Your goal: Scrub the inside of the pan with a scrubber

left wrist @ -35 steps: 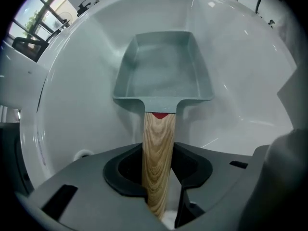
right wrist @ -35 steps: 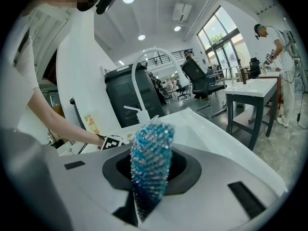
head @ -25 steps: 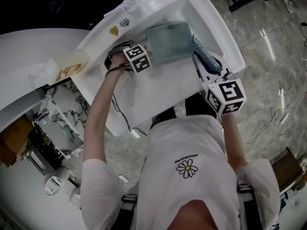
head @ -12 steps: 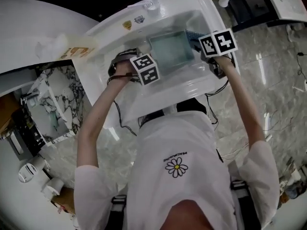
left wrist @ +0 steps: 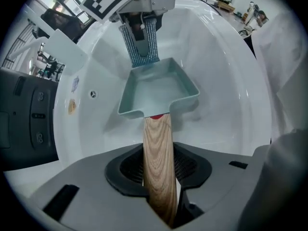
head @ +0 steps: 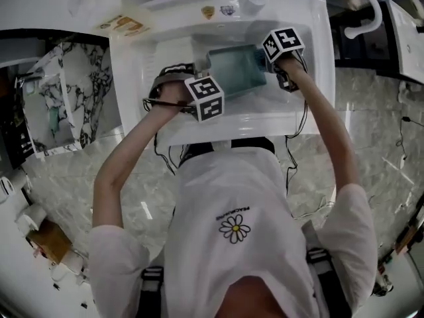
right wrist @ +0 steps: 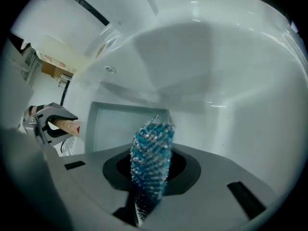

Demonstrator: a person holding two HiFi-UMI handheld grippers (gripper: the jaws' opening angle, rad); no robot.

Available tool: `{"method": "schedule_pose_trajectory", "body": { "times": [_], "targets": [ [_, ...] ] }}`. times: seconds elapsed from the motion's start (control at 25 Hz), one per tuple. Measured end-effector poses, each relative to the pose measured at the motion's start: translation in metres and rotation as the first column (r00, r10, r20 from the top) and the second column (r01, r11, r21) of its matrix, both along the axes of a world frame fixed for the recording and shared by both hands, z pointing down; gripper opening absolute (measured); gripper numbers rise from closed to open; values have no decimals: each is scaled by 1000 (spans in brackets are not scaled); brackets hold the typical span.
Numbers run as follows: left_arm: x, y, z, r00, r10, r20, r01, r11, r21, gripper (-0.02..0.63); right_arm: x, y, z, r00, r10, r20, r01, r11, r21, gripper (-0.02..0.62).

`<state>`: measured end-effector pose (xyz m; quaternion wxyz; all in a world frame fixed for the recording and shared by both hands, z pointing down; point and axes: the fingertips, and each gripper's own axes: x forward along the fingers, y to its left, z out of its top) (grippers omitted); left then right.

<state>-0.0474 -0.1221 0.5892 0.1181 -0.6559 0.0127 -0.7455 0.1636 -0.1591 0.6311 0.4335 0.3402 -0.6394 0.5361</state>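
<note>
Left gripper view: clenched between the jaws of the left gripper (left wrist: 161, 196) is the wooden handle (left wrist: 158, 158) of a pale teal square pan (left wrist: 156, 93), which is held just ahead of the jaws inside a white sink (left wrist: 236, 90). Beyond the pan's far rim the right gripper (left wrist: 142, 30) is seen, and a blue mesh scrubber (left wrist: 140, 47) hangs from it down to that rim; whether the two touch cannot be told. In the right gripper view the scrubber is grasped upright between that gripper's jaws, its tip standing out ahead of them. The pan's inside is seen just past the tip, and the sink wall lies farther off.
</note>
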Motion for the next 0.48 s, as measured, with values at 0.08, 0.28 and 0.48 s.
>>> {"method": "schedule_pose_trajectory", "body": {
  "times": [0.08,0.28,0.48],
  "targets": [
    [-3,4,1,1000,-2,-5,2,1000,0,138,-6,-2,10,999,-19,-30,19,1000,-12,57],
    [-4,6,2,1000,3,-8,-3,1000,9,132,-22,-11,32,999,8,-51,-10,999,-45,57],
    [-5,5,4,1000,1,-4,-1,1000,9,130,-40,-13,46,998,39,-39,-41,996,-77,57]
  ]
}}
